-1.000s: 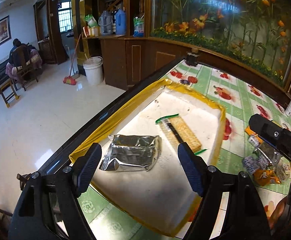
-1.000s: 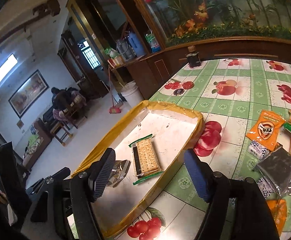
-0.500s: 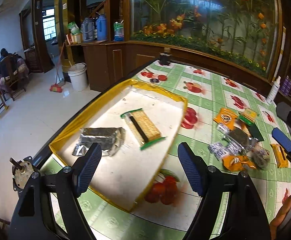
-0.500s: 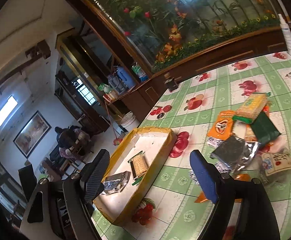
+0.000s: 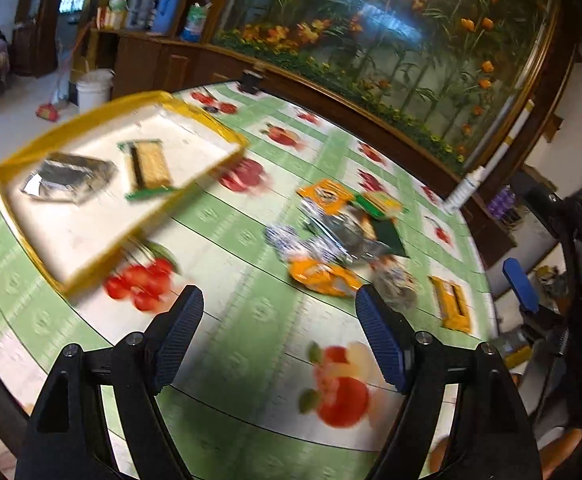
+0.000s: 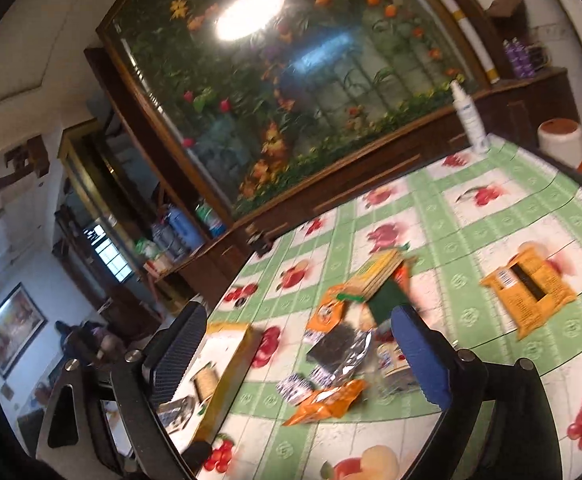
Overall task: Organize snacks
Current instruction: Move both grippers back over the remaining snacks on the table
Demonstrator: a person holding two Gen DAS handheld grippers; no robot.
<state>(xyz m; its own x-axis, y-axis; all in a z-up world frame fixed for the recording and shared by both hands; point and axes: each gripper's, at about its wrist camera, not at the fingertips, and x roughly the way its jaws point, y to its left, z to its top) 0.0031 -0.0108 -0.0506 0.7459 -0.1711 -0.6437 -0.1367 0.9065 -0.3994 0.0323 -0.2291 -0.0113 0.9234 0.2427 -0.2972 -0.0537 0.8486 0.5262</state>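
Observation:
A yellow-rimmed white tray [image 5: 27, 152] at the table's left holds a silver foil packet [image 5: 67, 176] and a cracker pack [image 5: 149, 168]. A pile of snack packets [image 5: 331, 236] lies mid-table: orange, silver, green and blue-white ones. A lone orange packet [image 5: 453, 306] lies to its right. My left gripper [image 5: 279, 340] is open and empty above the table, near the pile. My right gripper [image 6: 291, 356] is open and empty above the pile [image 6: 339, 344]; the tray [image 6: 231, 364] shows at its lower left, the lone orange packet [image 6: 527, 292] at right.
The table has a green checked cloth with fruit prints [image 5: 251, 360]. A white spray bottle [image 6: 469, 116] stands at its far edge by the aquarium [image 6: 291, 80]. A small dark jar [image 5: 251, 78] stands at the far edge. A white bucket [image 5: 93, 88] is on the floor.
Both grippers have swung right, away from the tray and towards the snack pile. Both stay open and empty. The packets in the tray have not moved.

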